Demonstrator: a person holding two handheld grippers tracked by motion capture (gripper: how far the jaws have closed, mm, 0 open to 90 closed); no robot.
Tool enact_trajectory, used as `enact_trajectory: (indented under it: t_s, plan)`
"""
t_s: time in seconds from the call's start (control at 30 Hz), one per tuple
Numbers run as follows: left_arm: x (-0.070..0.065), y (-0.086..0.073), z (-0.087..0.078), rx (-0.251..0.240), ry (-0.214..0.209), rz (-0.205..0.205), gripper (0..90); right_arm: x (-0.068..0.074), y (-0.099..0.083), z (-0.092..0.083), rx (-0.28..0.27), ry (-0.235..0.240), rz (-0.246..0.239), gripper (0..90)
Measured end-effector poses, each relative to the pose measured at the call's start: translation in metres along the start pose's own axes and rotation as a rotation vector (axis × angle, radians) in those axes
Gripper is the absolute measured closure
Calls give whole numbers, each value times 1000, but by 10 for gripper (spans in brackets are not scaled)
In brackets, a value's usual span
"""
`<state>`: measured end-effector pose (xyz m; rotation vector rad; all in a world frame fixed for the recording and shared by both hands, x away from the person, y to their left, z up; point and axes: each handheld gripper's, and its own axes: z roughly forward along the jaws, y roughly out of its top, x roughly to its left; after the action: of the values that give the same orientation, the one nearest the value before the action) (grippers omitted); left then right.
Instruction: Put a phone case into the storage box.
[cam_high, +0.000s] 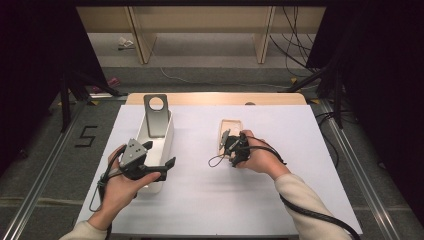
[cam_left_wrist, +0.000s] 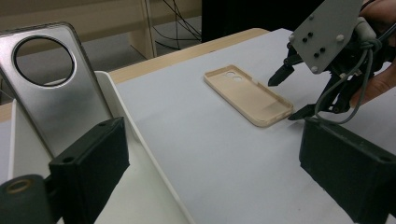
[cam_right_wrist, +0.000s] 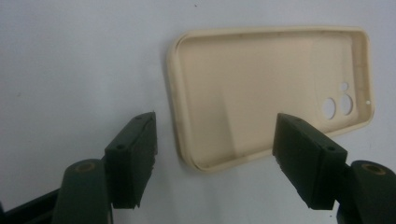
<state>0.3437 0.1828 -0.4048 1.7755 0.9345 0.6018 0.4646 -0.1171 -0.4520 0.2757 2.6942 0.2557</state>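
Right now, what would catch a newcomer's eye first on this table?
A beige phone case lies hollow side up on the white table, with the right claw open just over its near end. To the left, a grey phone case leans in a white tray beside the open left claw.

bare sheet (cam_high: 200, 190) between white tray (cam_high: 167, 137) and beige case (cam_high: 229, 131).

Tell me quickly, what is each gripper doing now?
Left gripper: open, holding nothing, over the white tray.
Right gripper: open, at the beige phone case.
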Motion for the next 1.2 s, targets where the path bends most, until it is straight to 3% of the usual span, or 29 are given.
enact_trajectory:
  t_s: [0.47,0.93,1.1,1.2]
  plan:
    - [0,0,0,-2,-2,0,84,-1,9,8,69,16,-31,295]
    - [0,0,0,0,-5,-2,85,-4,17,14,92,14,-74,319]
    - [0,0,0,1,-4,0,86,-5,20,15,101,16,-94,363]
    - [-1,0,1,3,-5,2,87,-4,21,14,108,47,-99,476]
